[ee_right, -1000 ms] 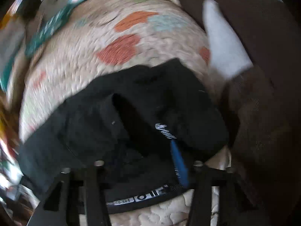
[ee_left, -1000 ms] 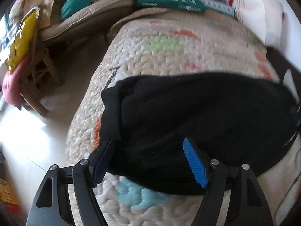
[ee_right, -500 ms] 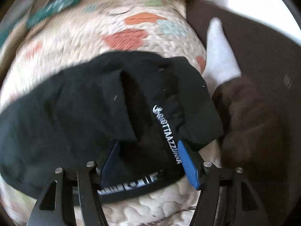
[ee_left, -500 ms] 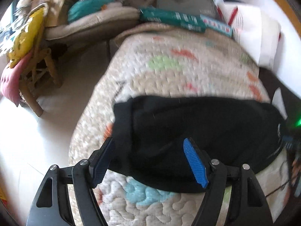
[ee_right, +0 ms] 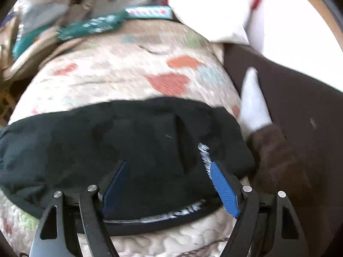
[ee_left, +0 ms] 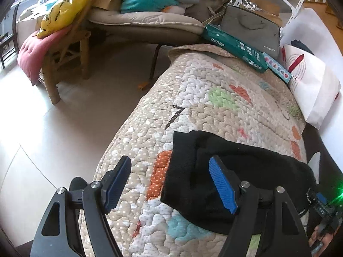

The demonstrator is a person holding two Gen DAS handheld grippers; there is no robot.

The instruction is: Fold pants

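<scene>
The black pants [ee_left: 235,171] lie folded in a wide band across the patterned quilt [ee_left: 203,98]. In the left wrist view my left gripper [ee_left: 171,180] is open and empty, above the quilt, with its right finger over the pants' left end. In the right wrist view the pants [ee_right: 107,141] fill the middle, their white-lettered waistband at the near edge. My right gripper [ee_right: 169,182] is open over the pants' near right part, holding nothing. The right wrist view is blurred.
A white pillow [ee_left: 310,90], a green box [ee_left: 233,47] and a grey case [ee_left: 250,32] lie at the quilt's far end. A wooden chair with yellow and pink cushions [ee_left: 53,25] stands on the floor at left. A brown blanket [ee_right: 289,128] borders the quilt at right.
Both grippers have pulled back and up from the pants, which now look smaller. The left gripper has shifted left, off the pants' left edge. Both stayed open.
</scene>
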